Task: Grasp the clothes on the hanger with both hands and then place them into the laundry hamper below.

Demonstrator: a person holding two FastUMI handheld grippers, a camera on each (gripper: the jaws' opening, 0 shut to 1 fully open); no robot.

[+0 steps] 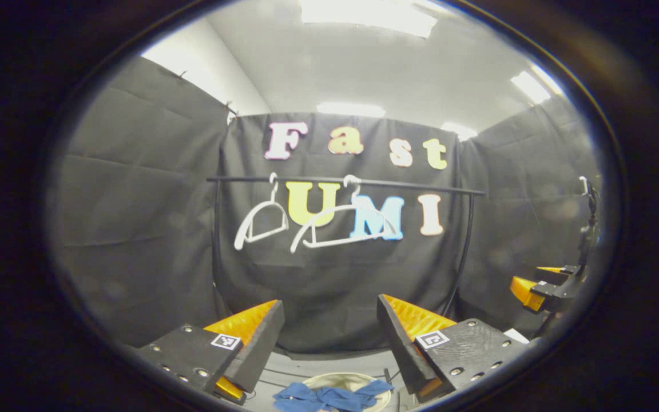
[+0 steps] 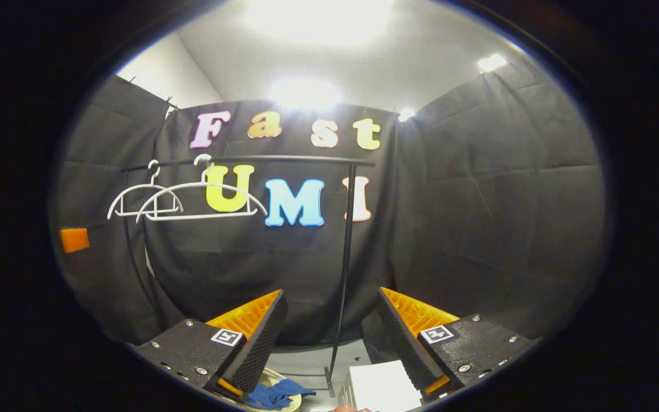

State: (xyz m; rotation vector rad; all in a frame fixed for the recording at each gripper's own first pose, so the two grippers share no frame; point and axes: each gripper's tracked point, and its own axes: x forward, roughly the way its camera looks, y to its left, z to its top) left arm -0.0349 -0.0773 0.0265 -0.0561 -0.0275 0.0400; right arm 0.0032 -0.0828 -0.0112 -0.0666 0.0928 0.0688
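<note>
Black-curtained booth framing clothes rail | two white hangers hanging bare on rail | blue clothes lying in hamper below rail | left gripper and right gripper both gaping wide, gripping nothing | risk, as I judge it: cloth draping over hamper rim, slipping out.

Glaring ceiling lights, dim black booth, soft fisheye-warped edges.
</note>
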